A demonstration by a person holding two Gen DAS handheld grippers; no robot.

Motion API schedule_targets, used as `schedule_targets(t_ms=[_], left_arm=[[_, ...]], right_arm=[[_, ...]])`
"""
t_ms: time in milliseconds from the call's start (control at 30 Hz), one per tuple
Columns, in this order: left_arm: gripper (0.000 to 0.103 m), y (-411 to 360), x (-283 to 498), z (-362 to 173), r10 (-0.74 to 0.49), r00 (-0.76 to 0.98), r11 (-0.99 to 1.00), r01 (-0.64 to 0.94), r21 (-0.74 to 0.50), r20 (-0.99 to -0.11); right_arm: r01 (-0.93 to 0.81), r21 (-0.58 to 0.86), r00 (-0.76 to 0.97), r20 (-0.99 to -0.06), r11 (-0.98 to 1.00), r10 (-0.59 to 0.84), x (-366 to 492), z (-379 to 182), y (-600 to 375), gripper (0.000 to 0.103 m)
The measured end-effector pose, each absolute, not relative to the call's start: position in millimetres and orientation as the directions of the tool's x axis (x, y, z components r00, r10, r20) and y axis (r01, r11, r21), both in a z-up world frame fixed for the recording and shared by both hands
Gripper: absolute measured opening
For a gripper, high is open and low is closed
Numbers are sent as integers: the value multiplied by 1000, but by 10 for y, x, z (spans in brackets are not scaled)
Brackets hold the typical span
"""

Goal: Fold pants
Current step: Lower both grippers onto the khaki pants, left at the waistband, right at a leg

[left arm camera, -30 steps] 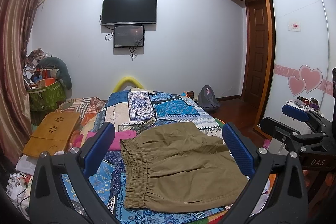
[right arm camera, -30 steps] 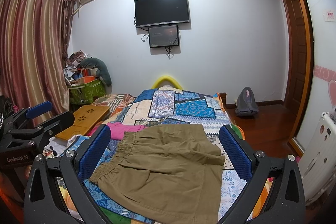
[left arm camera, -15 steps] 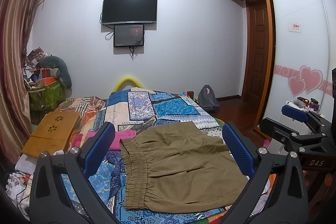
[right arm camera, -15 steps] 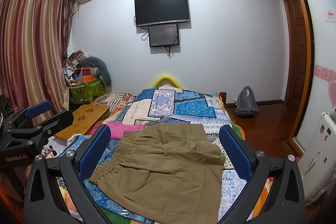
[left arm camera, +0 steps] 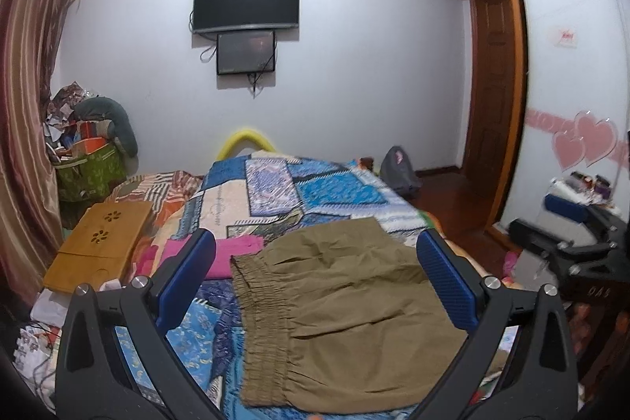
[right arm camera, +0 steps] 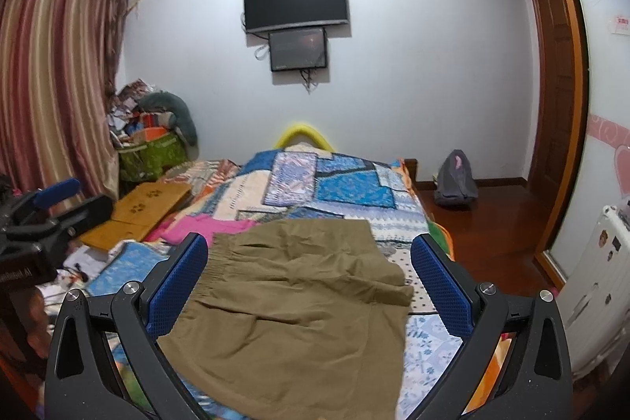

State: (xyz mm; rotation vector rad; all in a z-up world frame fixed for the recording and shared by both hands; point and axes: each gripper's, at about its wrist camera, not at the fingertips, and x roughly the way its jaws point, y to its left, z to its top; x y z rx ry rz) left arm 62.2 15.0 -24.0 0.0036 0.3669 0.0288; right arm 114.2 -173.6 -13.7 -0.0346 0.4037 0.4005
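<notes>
- Nearest in each wrist view are the tongs themselves. The left gripper (left arm camera: 315, 278) fills the bottom of its frame with its blue-padded jaws wide apart and nothing between the pads. The right gripper (right arm camera: 309, 280) stands the same way, jaws spread and empty.
- Each one also shows in the other's view: the right gripper sits at the right edge of the left view, the left gripper at the left edge of the right view, both held above the bed rather than on it.
- Just beyond the fingertips lie the pants (left arm camera: 338, 306), olive-khaki shorts spread on the patchwork bedspread (left arm camera: 315, 191) in the lower middle of both frames. Neither gripper touches them; they show through the gap between each pair of jaws, lower than the pads.
- The elastic waistband (left arm camera: 262, 317) runs down the lower-left part of the left view, gathered and thicker than the rest. The leg hems point to the right, one leg lying partly over the other with loose creases.
- The cloth looks light, thin and limp, so it should drape and sag from any pinch, and a single layer could slip free. It is not fragile.
- The ruffled waistband looks like the firmest place to take hold; a hem corner on the right would suit the other gripper.
- Beside the waistband, to the left, lies a pink garment (left arm camera: 232, 258), close enough to get caught in a careless pinch.
- Further left rests a wooden lap tray (left arm camera: 102, 243).
- On the far wall, upper middle, hangs a television (left arm camera: 246, 2).
</notes>
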Motion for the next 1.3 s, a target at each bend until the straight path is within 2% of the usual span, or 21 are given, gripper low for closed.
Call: schedule_targets(t_ms=[300, 433, 633, 800, 867, 933, 1000, 1133, 1200, 1300], left_arm=[[103, 627, 1468, -560, 124, 877, 992, -109, 59, -464], [103, 934, 1878, -738, 141, 839, 989, -147, 31, -525], [103, 1333, 2523, -1127, 184, 775, 979, -198, 44, -604], [103, 1559, 2975, -1548, 172, 712, 979, -198, 39, -681], [99, 1625, 3096, -1701, 169, 689, 979, -197, 42, -705], [83, 1704, 3253, -1883, 171, 656, 979, -197, 52, -735], [78, 1751, 3380, -2028, 147, 626, 982, -185, 37, -766], [75, 1829, 3566, -2228, 134, 599, 983, -181, 29, -790], [74, 1869, 3644, -2318, 133, 584, 983, -182, 31, -801], [72, 1920, 3719, -2446, 106, 562, 985, -174, 8, -820]], right_arm=[[-360, 39, 817, -469, 932, 335, 1956, -348, -1906, 103], [-363, 26, 803, -498, 931, 327, 2233, -417, -1898, 102], [-384, -7, 778, -540, 923, 319, 2737, -628, -1808, 102], [-411, -32, 743, -591, 911, 315, 3181, -876, -1727, 102], [-424, -29, 717, -621, 905, 316, 3379, -999, -1684, 102], [-442, -19, 691, -644, 897, 328, 3536, -1092, -1670, 99], [-459, -4, 660, -671, 888, 338, 3700, -1185, -1642, 94], [-488, -19, 618, -713, 872, 331, 4002, -1355, -1523, 91], [-509, -30, 598, -731, 860, 329, 4104, -1424, -1464, 86], [-534, -30, 570, -750, 845, 334, 4285, -1508, -1383, 85]])
